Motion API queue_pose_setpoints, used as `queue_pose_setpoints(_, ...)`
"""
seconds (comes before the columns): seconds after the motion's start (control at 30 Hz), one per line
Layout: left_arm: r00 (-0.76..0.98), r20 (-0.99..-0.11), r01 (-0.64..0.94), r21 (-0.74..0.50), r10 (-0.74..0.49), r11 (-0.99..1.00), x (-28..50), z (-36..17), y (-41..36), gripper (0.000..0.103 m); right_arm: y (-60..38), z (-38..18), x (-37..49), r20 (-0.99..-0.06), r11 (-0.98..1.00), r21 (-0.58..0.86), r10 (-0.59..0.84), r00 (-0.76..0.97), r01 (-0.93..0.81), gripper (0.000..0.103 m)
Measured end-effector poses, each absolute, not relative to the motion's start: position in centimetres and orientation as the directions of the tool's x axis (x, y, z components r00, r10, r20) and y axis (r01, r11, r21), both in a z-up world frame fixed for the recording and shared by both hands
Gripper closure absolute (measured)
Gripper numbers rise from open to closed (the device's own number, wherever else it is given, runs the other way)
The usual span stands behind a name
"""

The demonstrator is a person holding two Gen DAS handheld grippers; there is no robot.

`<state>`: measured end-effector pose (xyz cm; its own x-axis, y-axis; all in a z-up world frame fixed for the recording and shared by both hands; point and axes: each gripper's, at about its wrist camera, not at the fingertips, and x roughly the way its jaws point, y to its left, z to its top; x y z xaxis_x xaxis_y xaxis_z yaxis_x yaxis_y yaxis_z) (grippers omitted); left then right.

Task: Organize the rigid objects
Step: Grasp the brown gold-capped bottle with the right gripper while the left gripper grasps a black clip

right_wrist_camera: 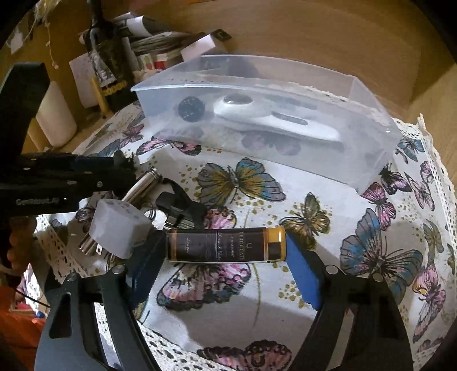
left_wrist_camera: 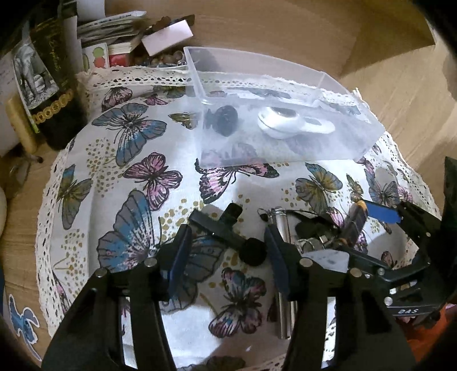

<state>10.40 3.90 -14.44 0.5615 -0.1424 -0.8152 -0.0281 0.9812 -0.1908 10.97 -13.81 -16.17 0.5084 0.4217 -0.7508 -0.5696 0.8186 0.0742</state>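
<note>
A clear plastic box stands on the butterfly cloth and holds a white device and a black round piece. My left gripper is open around a black clamp-like part with a round knob, which lies on the cloth. My right gripper has its blue pads at both ends of a black-and-gold tube, which is also seen in the left wrist view. A silver cylinder and a white plug adapter lie beside it.
A dark bottle, papers and small boxes stand at the back left. A black cord and metal bits lie near the adapter. The cloth's lace edge meets the wooden surface.
</note>
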Motion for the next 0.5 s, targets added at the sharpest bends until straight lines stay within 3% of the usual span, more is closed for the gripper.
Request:
queue_pose_setpoints(0.13,0.561,-0.818,-0.031,-0.175,-0.127,0.984,11.3,-14.4,3.6,0.055,-14.9,-15.5,10.9,-0.725,0.83,0.069,0.422,0.543,-0.553,0.024)
queue_pose_setpoints(0.3,0.555,-0.819,-0.024,-0.19,-0.145,0.982,12.8,-14.3,3.1,0.077,-16.4,-14.7,11.1,-0.698,0.85,0.069,0.415,0.583,-0.522,0.024)
queue_pose_setpoints(0.5,0.55,-0.816,-0.034,-0.235,-0.179,0.971,13.9,-14.4,3.3,0.086,-17.5,-14.0,11.4,-0.67,0.869,0.07,0.405,0.623,-0.49,0.024)
